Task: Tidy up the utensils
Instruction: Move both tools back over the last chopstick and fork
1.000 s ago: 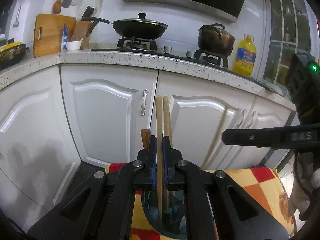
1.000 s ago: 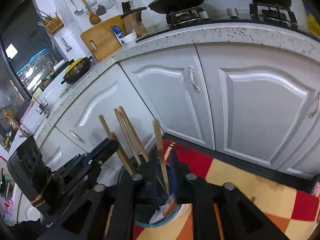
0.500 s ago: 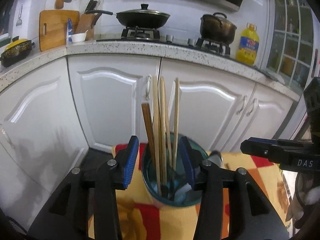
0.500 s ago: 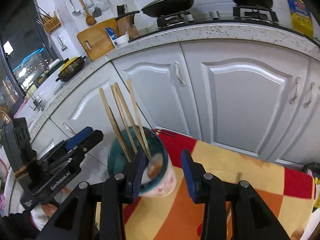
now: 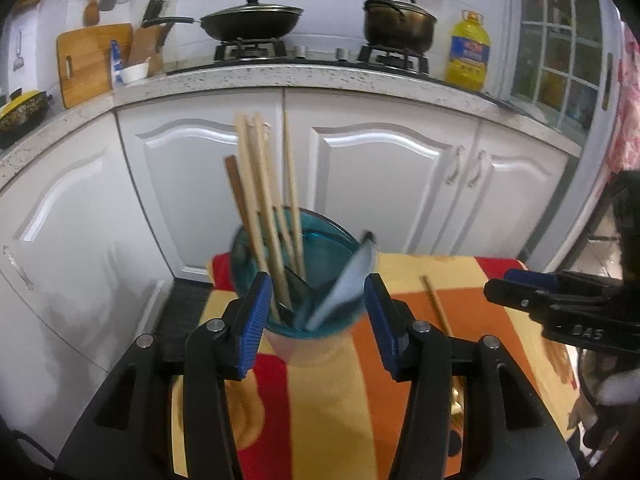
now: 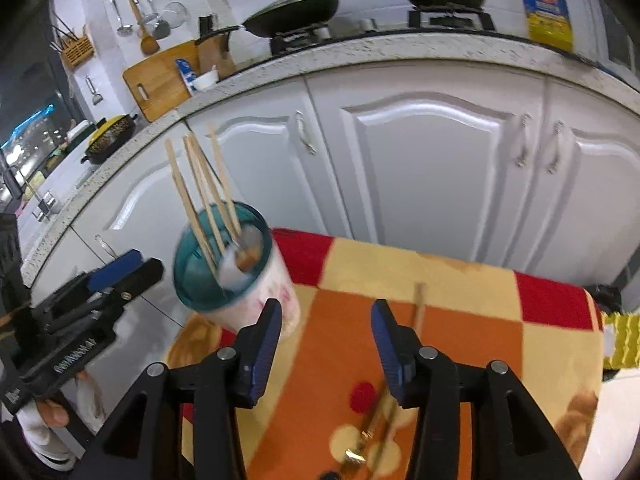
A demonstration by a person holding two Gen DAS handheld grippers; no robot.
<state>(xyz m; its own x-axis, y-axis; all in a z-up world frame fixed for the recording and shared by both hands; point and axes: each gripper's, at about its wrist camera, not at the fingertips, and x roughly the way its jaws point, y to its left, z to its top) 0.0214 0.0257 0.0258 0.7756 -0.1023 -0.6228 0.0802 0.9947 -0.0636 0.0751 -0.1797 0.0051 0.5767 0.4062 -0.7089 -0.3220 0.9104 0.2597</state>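
A teal-rimmed utensil cup (image 5: 320, 240) (image 6: 240, 300) stands on the red, orange and yellow cloth (image 5: 328, 400). It holds several wooden chopsticks (image 5: 260, 184) (image 6: 200, 184) and a pale spoon (image 5: 348, 280). My left gripper (image 5: 316, 316) is open and empty, just in front of the cup. My right gripper (image 6: 325, 338) is open and empty, to the right of the cup. A loose chopstick (image 5: 436, 304) (image 6: 418, 304) lies on the cloth. A gold-coloured utensil (image 6: 368, 436) lies below the right gripper.
White cabinet doors (image 5: 384, 184) and a speckled counter (image 5: 280, 76) stand behind the cloth-covered table. A wok (image 5: 252, 20), a pot (image 5: 396, 24) and an oil bottle (image 5: 468, 52) sit on the counter. The cloth's left edge (image 5: 200, 320) is beside the cup.
Both grippers were shut on chopsticks over the cup a second ago, then opened and let them drop in. Both have since drawn back from the cup, the right one moving rightwards.
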